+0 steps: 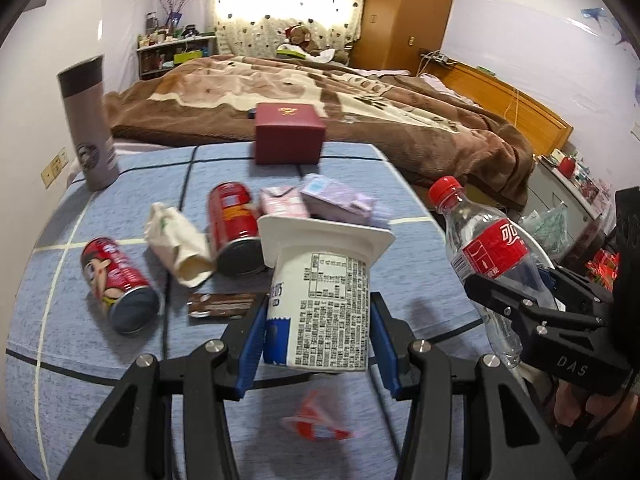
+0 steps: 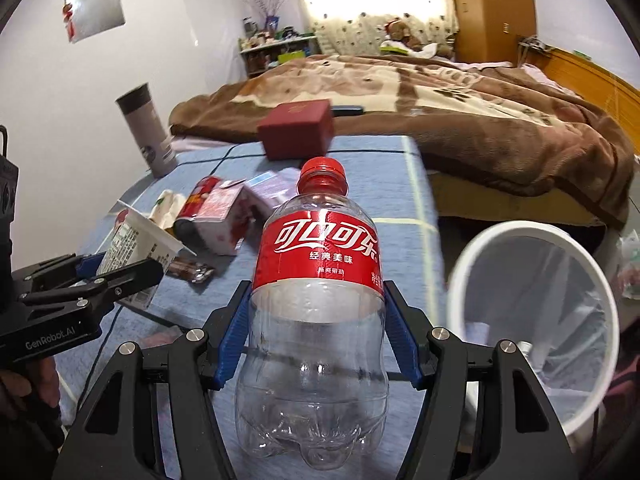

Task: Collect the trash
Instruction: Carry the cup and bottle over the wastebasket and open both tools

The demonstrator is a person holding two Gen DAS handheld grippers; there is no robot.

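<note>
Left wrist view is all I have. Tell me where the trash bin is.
Observer: The white bin stands to the right of the table, beside the right gripper.
Operator: Report what's in that gripper.
Observer: An empty cola bottle, clamped below its red label, cap on.
Operator: Describe the bin's inside.
Observer: It has a clear liner, and something pale lies at the bottom; I can't tell what.

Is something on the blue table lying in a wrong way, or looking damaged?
Yes. Two red cans lie tipped on their sides on the table, and a crumpled paper cup lies squashed between them.
</note>
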